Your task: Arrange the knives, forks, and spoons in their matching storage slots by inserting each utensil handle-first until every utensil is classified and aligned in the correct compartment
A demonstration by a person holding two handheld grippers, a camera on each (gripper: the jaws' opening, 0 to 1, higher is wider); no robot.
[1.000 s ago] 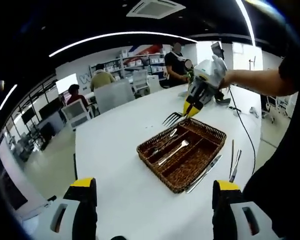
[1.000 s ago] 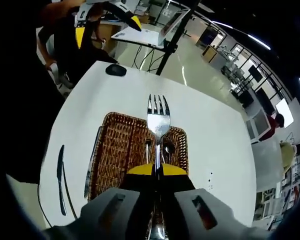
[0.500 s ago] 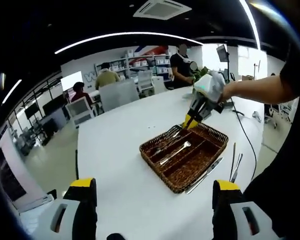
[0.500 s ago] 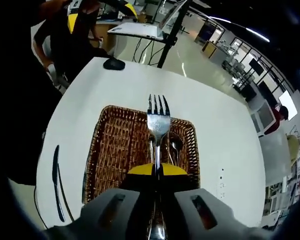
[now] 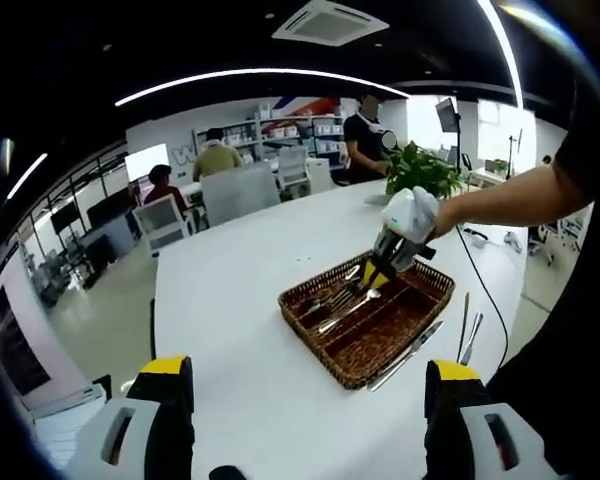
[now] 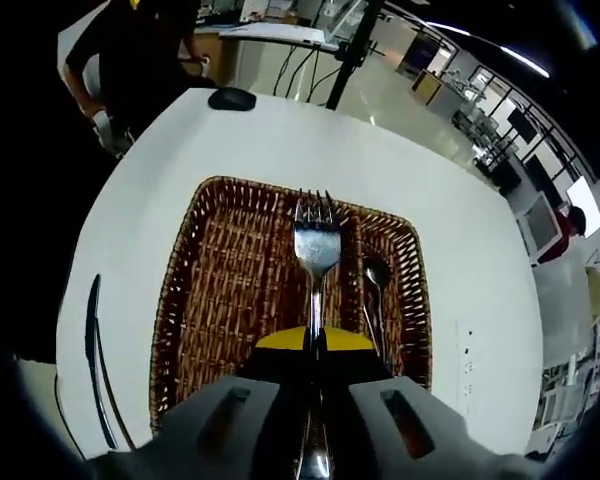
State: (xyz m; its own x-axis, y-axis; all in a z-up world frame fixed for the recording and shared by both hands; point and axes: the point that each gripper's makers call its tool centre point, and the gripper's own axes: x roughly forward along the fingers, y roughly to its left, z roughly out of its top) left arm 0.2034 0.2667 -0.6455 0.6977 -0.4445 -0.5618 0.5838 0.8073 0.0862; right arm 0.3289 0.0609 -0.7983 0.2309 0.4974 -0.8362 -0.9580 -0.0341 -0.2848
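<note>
The right claw (image 6: pixel 315 345) is clenched on a fork (image 6: pixel 316 245), tines forward, low over the basket (image 6: pixel 220 270) beside a spoon (image 6: pixel 376 275). I judge it should lower into its slot, then release. The left claw (image 5: pixel 305 400) hangs released, near the worktop (image 5: pixel 230 300) edge. Knives (image 6: pixel 95 350) wait outside. No legible writing.
</note>
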